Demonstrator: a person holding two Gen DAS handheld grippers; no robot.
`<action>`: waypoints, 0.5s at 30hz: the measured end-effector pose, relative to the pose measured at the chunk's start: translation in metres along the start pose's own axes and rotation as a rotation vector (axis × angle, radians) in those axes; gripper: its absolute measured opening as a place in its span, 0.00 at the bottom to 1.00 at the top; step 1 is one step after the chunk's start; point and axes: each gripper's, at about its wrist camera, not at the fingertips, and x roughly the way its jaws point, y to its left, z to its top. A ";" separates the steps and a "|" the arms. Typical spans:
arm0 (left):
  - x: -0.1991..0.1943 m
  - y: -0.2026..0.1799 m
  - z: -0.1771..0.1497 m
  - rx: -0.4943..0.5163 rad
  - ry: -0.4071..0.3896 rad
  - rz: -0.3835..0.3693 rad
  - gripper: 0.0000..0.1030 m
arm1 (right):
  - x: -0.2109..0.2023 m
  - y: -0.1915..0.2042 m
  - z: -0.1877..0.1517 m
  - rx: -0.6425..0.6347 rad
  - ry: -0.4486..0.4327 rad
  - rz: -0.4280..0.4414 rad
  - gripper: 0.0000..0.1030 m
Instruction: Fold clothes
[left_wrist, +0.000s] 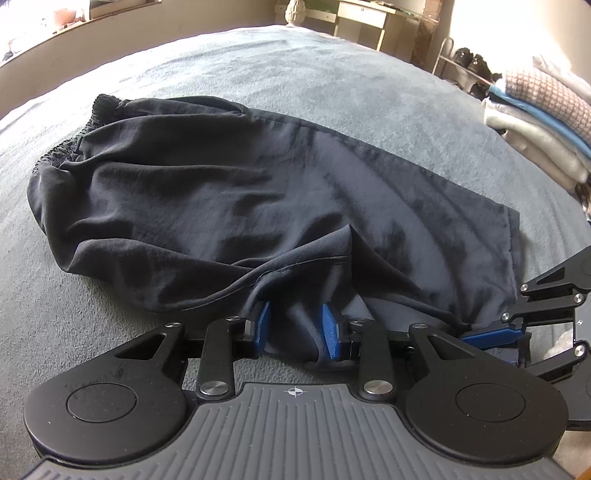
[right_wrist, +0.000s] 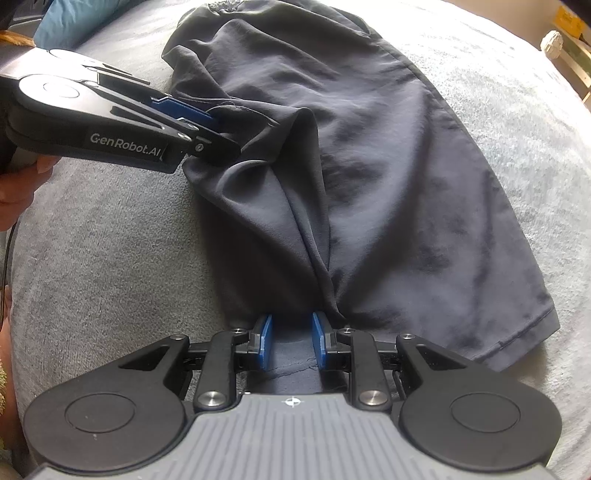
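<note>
A dark navy garment (left_wrist: 229, 192) with an elastic waistband (left_wrist: 70, 147) lies spread on the grey blanket (left_wrist: 295, 74). My left gripper (left_wrist: 296, 326) is shut on a bunched edge of it, with cloth filling the gap between the blue pads (left_wrist: 262, 325). A ridge of fabric rises from that grip. In the right wrist view my right gripper (right_wrist: 292, 338) is shut on the near edge of the same garment (right_wrist: 388, 184), and a tight fold runs up from it. The left gripper (right_wrist: 218, 123) bites the cloth at upper left there. The right gripper (left_wrist: 480, 334) shows at the left view's right edge.
A stack of folded clothes (left_wrist: 543, 122) sits on the bed's right side. Behind it stand a shoe rack (left_wrist: 469, 66) and a wooden desk (left_wrist: 369, 18). A blue pillow (right_wrist: 74, 18) lies at the far left. A person's hand (right_wrist: 18, 184) holds the left gripper's handle.
</note>
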 end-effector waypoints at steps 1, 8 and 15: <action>0.000 0.000 0.000 0.000 0.001 0.001 0.29 | 0.000 0.000 0.000 0.001 0.000 0.001 0.25; 0.000 0.000 0.000 0.007 0.003 0.006 0.30 | 0.000 -0.001 -0.001 0.010 -0.003 0.003 0.25; -0.027 -0.008 -0.020 0.158 -0.137 0.013 0.30 | -0.001 -0.010 -0.001 0.058 -0.002 0.044 0.25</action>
